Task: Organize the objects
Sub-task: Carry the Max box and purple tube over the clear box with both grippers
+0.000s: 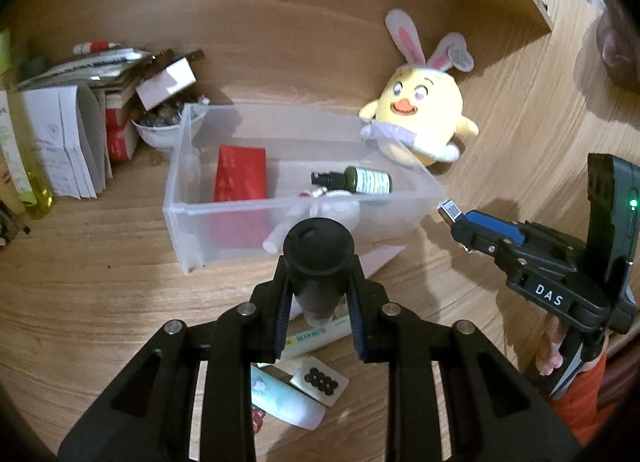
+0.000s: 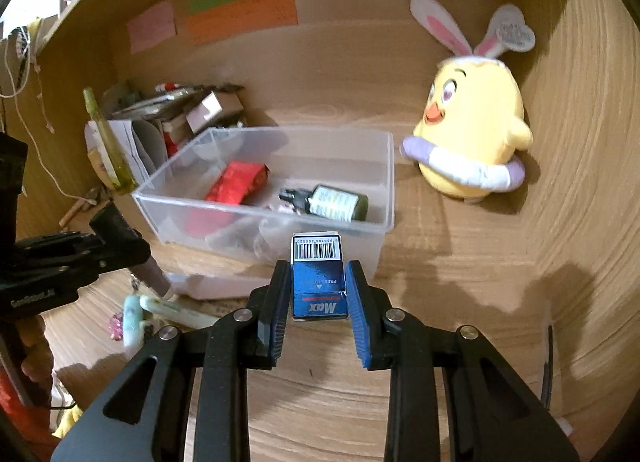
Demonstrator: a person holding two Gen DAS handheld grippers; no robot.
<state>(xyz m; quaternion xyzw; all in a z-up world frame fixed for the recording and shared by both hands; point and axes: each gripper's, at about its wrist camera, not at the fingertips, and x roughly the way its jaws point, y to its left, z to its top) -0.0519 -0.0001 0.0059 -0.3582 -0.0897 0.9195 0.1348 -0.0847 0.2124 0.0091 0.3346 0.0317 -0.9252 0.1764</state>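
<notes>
A clear plastic bin (image 1: 224,208) (image 2: 386,182) stands on the wooden desk. It holds a red packet (image 1: 240,172) (image 2: 236,182), a dark green spray bottle (image 1: 360,180) (image 2: 332,202) and some white items. My left gripper (image 1: 318,282) is shut on a black-capped bottle (image 1: 318,250), held just in front of the bin. My right gripper (image 2: 318,290) (image 1: 452,216) is shut on a small blue box (image 2: 318,278) with a barcode, held near the bin's front right corner.
A yellow chick plush (image 1: 422,110) (image 2: 472,138) sits right of the bin. Papers, boxes and a bowl (image 1: 158,128) pile up at the left. Tubes and a small card (image 1: 320,380) lie on the desk below my left gripper. A yellow-green bottle (image 2: 108,146) stands at the left.
</notes>
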